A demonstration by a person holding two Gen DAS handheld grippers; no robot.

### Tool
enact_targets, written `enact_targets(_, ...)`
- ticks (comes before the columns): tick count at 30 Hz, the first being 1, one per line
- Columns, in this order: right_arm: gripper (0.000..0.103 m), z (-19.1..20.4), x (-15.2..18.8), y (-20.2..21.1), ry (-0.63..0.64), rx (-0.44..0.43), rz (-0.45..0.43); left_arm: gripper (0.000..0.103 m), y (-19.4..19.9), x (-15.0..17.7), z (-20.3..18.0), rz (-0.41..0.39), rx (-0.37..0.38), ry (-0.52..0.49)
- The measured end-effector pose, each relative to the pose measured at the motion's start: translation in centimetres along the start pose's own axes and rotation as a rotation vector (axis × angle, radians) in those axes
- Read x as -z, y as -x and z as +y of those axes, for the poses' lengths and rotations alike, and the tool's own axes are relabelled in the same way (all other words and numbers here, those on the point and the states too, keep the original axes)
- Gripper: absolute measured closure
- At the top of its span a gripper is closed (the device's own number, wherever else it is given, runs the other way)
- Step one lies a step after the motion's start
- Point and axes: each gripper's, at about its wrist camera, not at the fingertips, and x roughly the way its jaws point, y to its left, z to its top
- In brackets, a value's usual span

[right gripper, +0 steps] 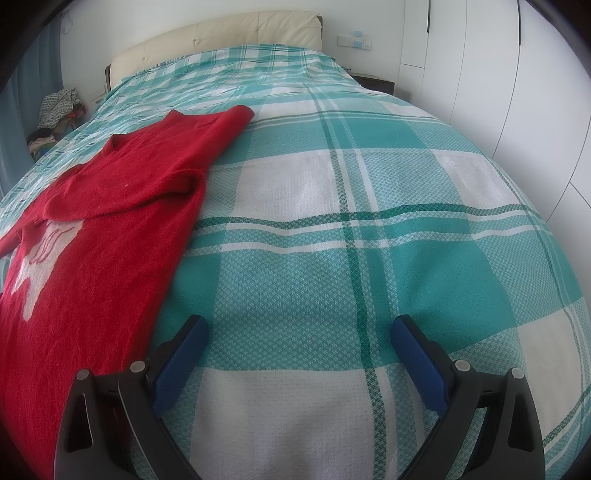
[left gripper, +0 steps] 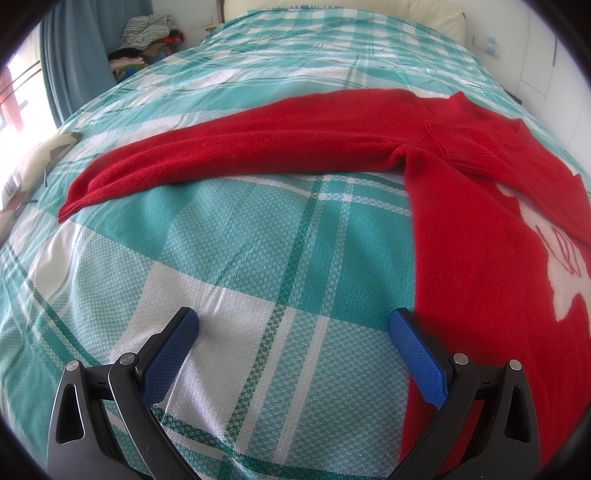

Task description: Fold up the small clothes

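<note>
A small red knitted sweater (left gripper: 476,221) with a white figure on its front lies flat on the teal and white checked bedspread (left gripper: 258,258). One sleeve (left gripper: 221,155) stretches out to the left in the left wrist view; the other sleeve (right gripper: 122,192) is folded across the chest in the right wrist view. My left gripper (left gripper: 293,325) stands open with nothing between its fingers, its right finger at the sweater's left side edge. On the other side of the sweater (right gripper: 92,258) my right gripper (right gripper: 299,328) is open and empty over bare bedspread (right gripper: 369,258), its left finger close to the garment's edge.
A cream headboard (right gripper: 221,33) closes the far end of the bed. A pile of clothes (left gripper: 147,37) sits beside a blue curtain (left gripper: 74,55) at the far left. White wardrobe doors (right gripper: 498,92) run along the right. A pillow-like item (left gripper: 33,170) lies at the left bed edge.
</note>
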Motion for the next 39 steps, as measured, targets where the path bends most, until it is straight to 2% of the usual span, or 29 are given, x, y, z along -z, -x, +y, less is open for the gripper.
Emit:
enact_targets(10,0.004,0.0,0.0,0.0,0.000,0.000,0.000,0.000,0.0,0.0,0.0,0.007,-0.007,0.004)
enact_targets(15,0.004,0.0,0.0,0.0,0.000,0.000,0.000,0.000,0.0,0.0,0.7,0.024,0.036,0.014)
enact_targets(18,0.004,0.0,0.0,0.0,0.000,0.000,0.000,0.002,1.6,-0.4,1.3,0.058,0.066,-0.002)
enact_targets(20,0.004,0.0,0.0,0.0,0.000,0.001,0.000,0.002,4.0,-1.6,3.3,-0.008,0.118,0.016)
enact_targets(22,0.004,0.0,0.0,0.0,0.000,0.000,0.001,0.001,5.5,-3.5,7.0,-0.056,0.137,0.096)
enact_targets(24,0.004,0.0,0.1,0.0,0.000,-0.003,0.001,0.001,5.4,-5.5,12.0,-0.040,0.207,0.213)
enact_targets(26,0.003,0.0,0.1,-0.1,0.002,-0.002,0.003,0.001,3.5,-7.0,17.1,0.038,0.268,0.333)
enact_targets(27,0.003,0.0,0.1,-0.1,0.003,-0.001,0.004,0.002,2.3,-7.5,19.6,0.077,0.263,0.391)
enact_targets(28,0.003,0.0,0.2,-0.1,0.003,-0.001,0.004,0.002,1.2,-7.7,22.1,0.106,0.226,0.449)
enact_targets(31,0.003,-0.1,0.2,-0.1,0.005,0.002,0.005,0.008,-0.9,-8.0,27.9,0.137,0.144,0.556)
enact_targets(33,0.003,0.0,0.2,-0.1,0.006,0.004,0.006,0.010,-2.2,-8.1,29.9,0.147,0.134,0.593)
enact_targets(35,0.003,-0.1,0.2,-0.1,0.008,0.006,0.006,0.014,-3.4,-8.3,30.5,0.156,0.161,0.604)
enact_targets(39,0.002,0.0,0.2,0.0,0.009,0.007,0.006,0.030,-5.2,-9.5,29.3,0.157,0.177,0.544)
